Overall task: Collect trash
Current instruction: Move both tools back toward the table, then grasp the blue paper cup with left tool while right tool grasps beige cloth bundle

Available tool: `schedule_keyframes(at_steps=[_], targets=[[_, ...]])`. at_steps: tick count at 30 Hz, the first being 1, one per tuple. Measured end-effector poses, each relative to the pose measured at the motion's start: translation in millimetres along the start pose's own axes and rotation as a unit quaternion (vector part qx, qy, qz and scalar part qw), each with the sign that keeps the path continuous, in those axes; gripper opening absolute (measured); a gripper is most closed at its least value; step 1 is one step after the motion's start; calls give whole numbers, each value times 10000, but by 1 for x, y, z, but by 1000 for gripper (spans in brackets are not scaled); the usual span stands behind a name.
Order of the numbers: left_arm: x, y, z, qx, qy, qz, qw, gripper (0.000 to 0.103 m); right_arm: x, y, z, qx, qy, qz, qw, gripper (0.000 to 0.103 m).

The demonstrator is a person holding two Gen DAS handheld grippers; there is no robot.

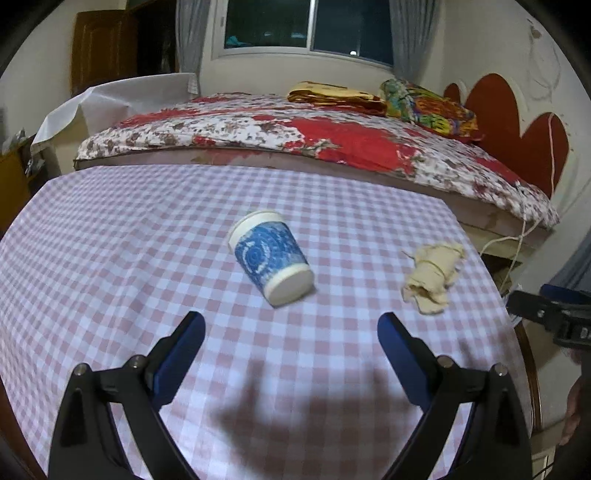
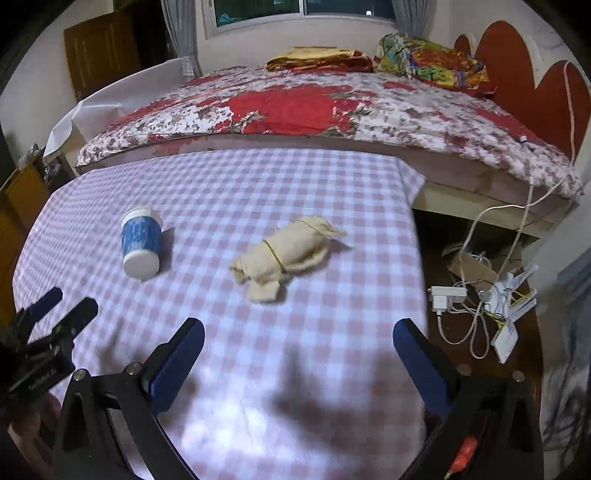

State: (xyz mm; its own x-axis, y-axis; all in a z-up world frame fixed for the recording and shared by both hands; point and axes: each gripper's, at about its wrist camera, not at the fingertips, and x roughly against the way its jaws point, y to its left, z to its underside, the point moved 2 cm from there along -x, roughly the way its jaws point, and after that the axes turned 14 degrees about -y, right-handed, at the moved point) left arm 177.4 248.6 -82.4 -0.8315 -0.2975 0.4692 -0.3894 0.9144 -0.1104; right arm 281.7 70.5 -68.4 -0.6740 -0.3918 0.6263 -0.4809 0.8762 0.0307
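Left gripper (image 1: pixel 291 325) fingers wide, empty, cup (image 1: pixel 271 256) just beyond, possibly tipped

Home bedroom: bed (image 1: pixel 332 147) w/ floral quilt, pillows (image 1: pixel 428 105), curtained window (image 1: pixel 310 26).

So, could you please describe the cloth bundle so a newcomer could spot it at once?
Start at the checked tablecloth before the bed. Two things lie on it; the bundle lies right of the blue paper cup. It alone is soft, cream-coloured and tied with a band.
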Motion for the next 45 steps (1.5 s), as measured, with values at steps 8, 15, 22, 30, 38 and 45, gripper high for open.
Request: schedule_keyframes(at_steps=[8,15,22,30,38,45], targets=[[-44,6,-6,94,105,-132,9998,94,-66,11,-9,-211,170,66,9996,103],[-76,12,-8,165,210,-208,9994,90,-115,12,-2,-303,341,147,9989,94],[-103,16,-6,204,370,-137,9990,77,-140,19,1,-139,452,74,9989,68],[-110,15,-6,176,407,-5,9990,69,-144,35,1,270,415,-76,9987,42],[-93,12,-10,59,213,240,9995,59,-135,39,1,383,365,-212,9984,33],[-89,13,-6,110,246,298,9992,57,-126,42,1,421,320,-276,9982,24]])
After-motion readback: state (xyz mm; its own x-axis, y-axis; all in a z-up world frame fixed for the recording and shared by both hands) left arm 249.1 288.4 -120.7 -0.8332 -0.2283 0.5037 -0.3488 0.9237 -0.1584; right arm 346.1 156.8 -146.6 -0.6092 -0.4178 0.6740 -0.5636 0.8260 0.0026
